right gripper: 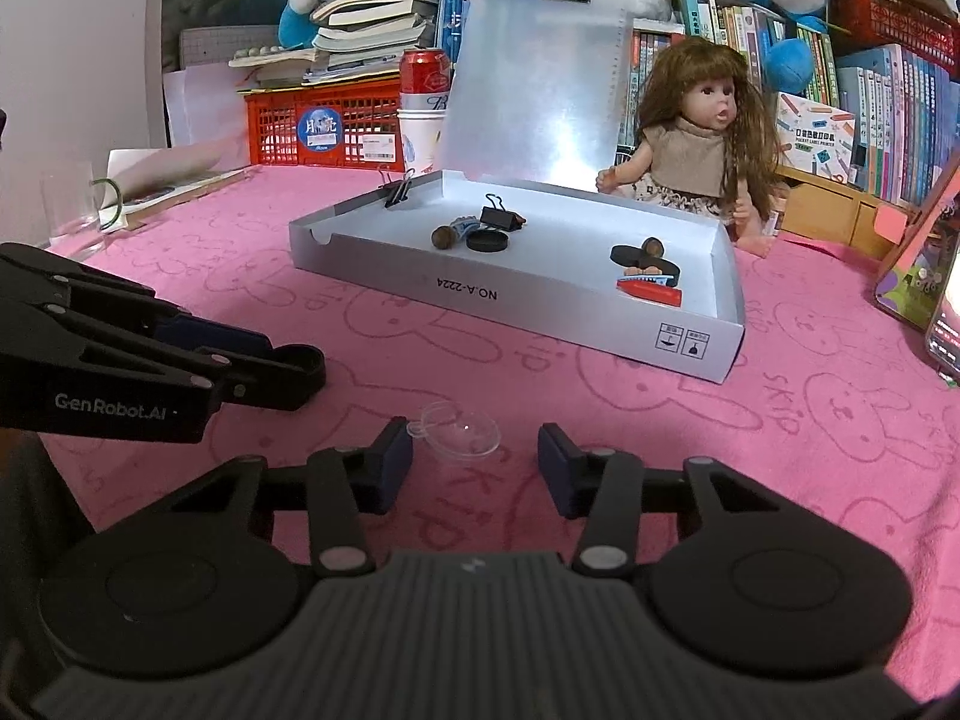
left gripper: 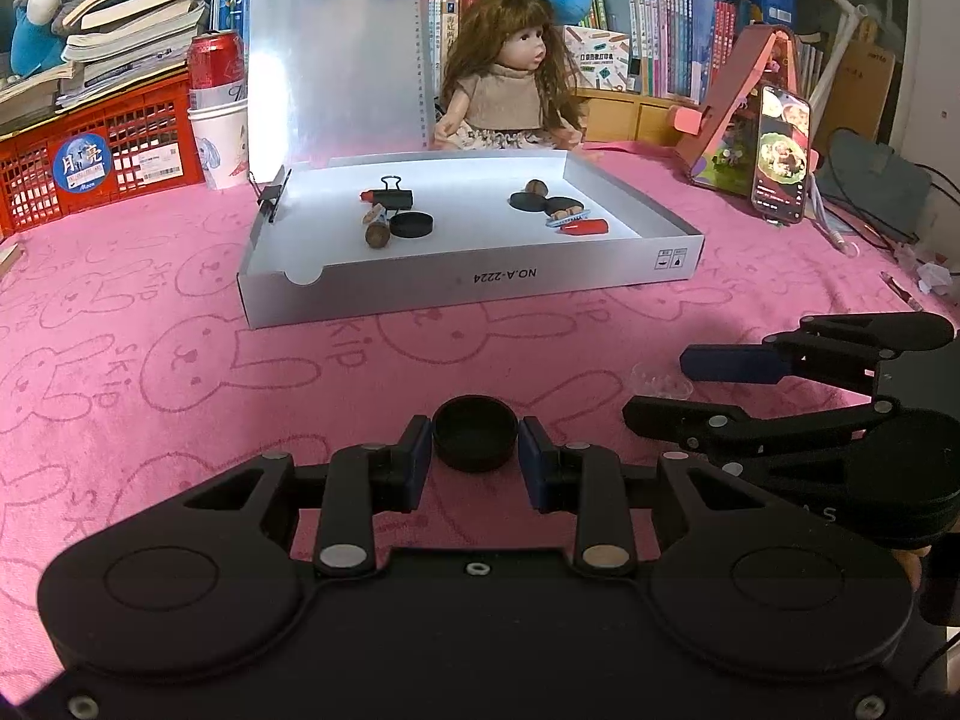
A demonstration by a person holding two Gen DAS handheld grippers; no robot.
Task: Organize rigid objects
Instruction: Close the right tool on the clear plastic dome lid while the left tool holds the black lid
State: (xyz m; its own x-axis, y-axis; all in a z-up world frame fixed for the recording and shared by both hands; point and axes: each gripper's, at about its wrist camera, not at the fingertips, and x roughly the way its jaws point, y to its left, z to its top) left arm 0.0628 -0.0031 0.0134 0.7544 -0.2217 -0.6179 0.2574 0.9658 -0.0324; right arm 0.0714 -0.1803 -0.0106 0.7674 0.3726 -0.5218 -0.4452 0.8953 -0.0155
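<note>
**Black cap gripped on the left; clear lid between the right fingers**

A black round cap [left gripper: 475,441], open side up, is clamped between the blue pads of the left gripper [left gripper: 475,450], directly ahead of its wrist camera, over the pink rabbit-print cloth [left gripper: 180,408]. To its right, the right gripper [right gripper: 475,468] is seen lying close beside it. Between the right gripper's fingers a small clear plastic lid [right gripper: 459,435] is found on the cloth; a gap is seen between the lid and each pad, so the jaws stand apart and nothing is gripped there. Further ahead of both tools, a grey cardboard tray [left gripper: 480,288] is placed, holding binder clips, black caps, nuts and a red piece. Behind the tray a doll [left gripper: 510,72] is seated.
</note>
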